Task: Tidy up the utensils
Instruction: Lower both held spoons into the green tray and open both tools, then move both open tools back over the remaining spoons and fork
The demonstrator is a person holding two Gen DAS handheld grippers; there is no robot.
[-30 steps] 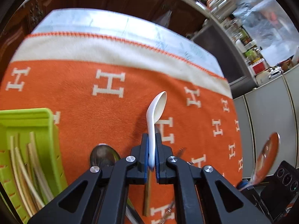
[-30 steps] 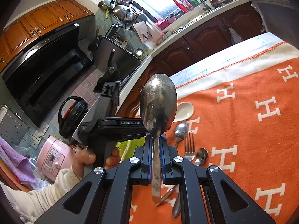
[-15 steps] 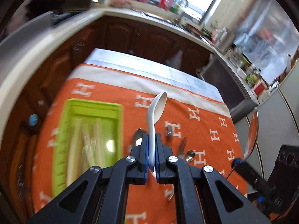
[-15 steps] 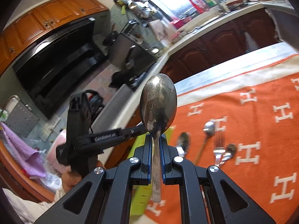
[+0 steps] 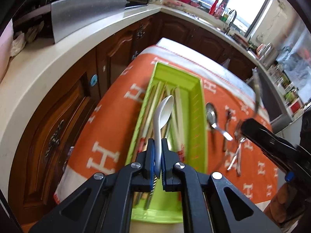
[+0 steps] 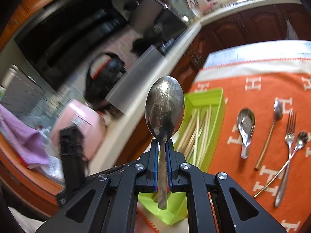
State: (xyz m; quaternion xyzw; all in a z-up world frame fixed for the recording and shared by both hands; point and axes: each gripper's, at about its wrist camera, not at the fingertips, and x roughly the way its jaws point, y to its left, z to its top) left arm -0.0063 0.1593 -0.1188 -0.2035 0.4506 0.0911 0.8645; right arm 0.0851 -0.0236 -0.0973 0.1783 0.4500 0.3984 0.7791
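While motion is blurring the chopsticks (image 5: 176, 114), both grippers are gripping spoons.
Left gripper (image 5: 157, 156) is clamping a white spoon (image 5: 162, 114) above the green tray (image 5: 201, 116); right gripper (image 6: 162, 161) is pinching a metal spoon (image 6: 164, 106).

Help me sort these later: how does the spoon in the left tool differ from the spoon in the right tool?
The white spoon in the left tool is matte, with a narrow elongated bowl; the metal spoon in the right tool is shiny and tarnished, with a broad oval bowl. The white spoon hangs over the green tray, whereas the metal spoon is held beside the tray, near its edge. Both are clamped by the handle, bowl pointing away.
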